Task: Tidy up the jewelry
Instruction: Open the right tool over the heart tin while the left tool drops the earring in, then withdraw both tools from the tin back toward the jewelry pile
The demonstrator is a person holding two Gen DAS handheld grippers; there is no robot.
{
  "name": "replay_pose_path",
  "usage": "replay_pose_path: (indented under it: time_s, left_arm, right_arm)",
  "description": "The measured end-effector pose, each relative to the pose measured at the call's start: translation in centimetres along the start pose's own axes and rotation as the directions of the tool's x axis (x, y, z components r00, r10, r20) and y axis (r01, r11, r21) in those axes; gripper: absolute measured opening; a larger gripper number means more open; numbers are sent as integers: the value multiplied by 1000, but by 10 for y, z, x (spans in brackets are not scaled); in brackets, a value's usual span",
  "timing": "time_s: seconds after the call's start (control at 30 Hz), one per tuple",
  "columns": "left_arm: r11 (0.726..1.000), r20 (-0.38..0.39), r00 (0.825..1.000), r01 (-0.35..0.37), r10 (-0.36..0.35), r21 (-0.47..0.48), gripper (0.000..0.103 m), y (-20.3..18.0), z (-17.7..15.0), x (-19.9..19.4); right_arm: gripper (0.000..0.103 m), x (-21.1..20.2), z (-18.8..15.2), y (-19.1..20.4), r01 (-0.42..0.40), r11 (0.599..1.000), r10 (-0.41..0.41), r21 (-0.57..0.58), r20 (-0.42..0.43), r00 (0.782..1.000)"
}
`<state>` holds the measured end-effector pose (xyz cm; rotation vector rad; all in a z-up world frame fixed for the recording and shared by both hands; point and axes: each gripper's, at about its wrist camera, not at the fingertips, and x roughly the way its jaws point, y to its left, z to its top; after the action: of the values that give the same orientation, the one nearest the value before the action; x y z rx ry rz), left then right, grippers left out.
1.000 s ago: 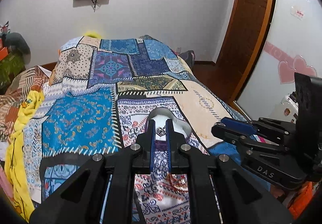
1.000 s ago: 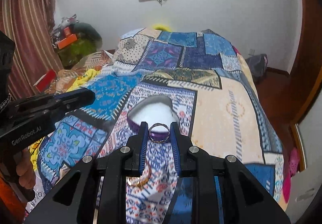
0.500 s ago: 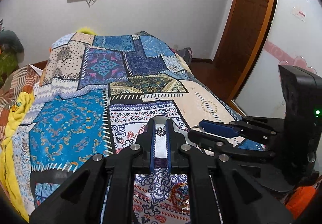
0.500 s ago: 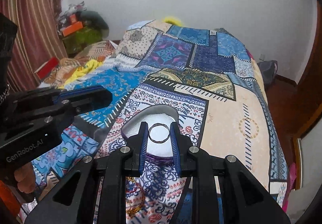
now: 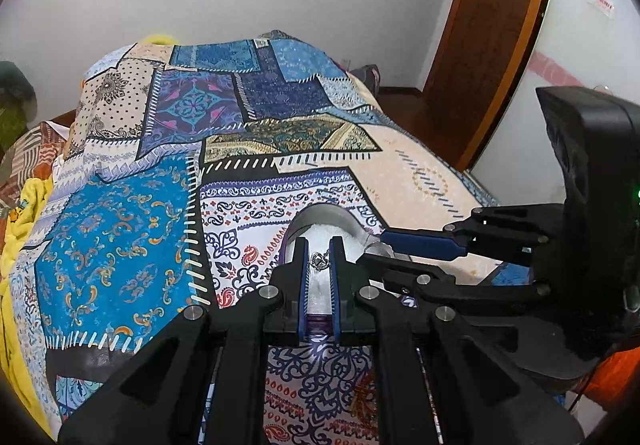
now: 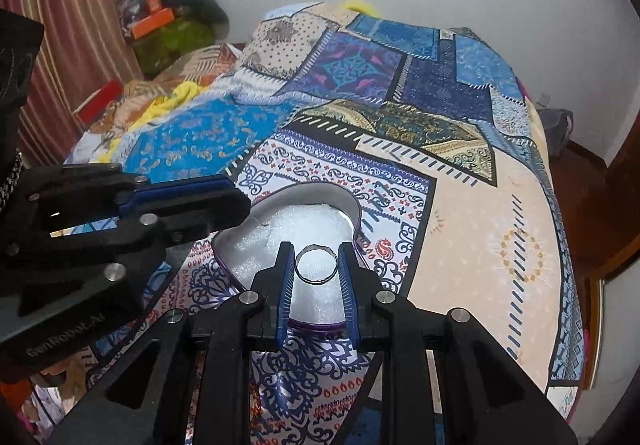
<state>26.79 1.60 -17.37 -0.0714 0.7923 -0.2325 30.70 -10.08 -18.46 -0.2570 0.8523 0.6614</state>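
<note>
A heart-shaped purple box (image 6: pixel 352 211) with white padding lies open on the patchwork bedspread. It also shows in the left wrist view (image 5: pixel 320 215). My right gripper (image 6: pixel 317 265) is shut on a silver ring (image 6: pixel 316 264) and holds it over the near part of the box. My left gripper (image 5: pixel 320 261) is shut on a small silver heart pendant (image 5: pixel 319 260), also over the box. In the right wrist view the left gripper (image 6: pixel 236 201) reaches the box's left rim. In the left wrist view the right gripper (image 5: pixel 384 245) sits at the box's right side.
The patchwork bedspread (image 6: pixel 460 181) covers the bed. A gold bangle (image 5: pixel 364 397) lies on it near me, right of the left gripper's body. Clothes and a yellow cloth (image 6: pixel 176 97) pile up at the left. A wooden door (image 5: pixel 492 37) stands at the right.
Both grippers have moved forward over the heart box, each still holding its piece. The box now lies right beneath the fingertips.
</note>
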Motion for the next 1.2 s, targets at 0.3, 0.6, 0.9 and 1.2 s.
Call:
replay_pose_path:
  time_s: [0.3, 0.6, 0.9, 1.2]
  left_arm:
    - [1000, -36, 999, 4, -5, -28, 8, 7, -3, 11]
    - [999, -25, 999, -22, 21, -38, 9, 9, -4, 4]
    - [997, 26, 998, -61, 62, -47, 28, 9, -3, -23]
    - [995, 59, 994, -90, 92, -36, 33, 2, -7, -57]
  right_arm:
    - [20, 7, -1, -4, -12, 1000, 12, 0, -25, 1000]
    - [20, 13, -1, -1, 3, 1000, -4, -10, -58, 998]
    - [33, -1, -2, 5, 64, 997, -65, -32, -28, 998]
    - [34, -34, -2, 14, 77, 997, -77, -20, 22, 997]
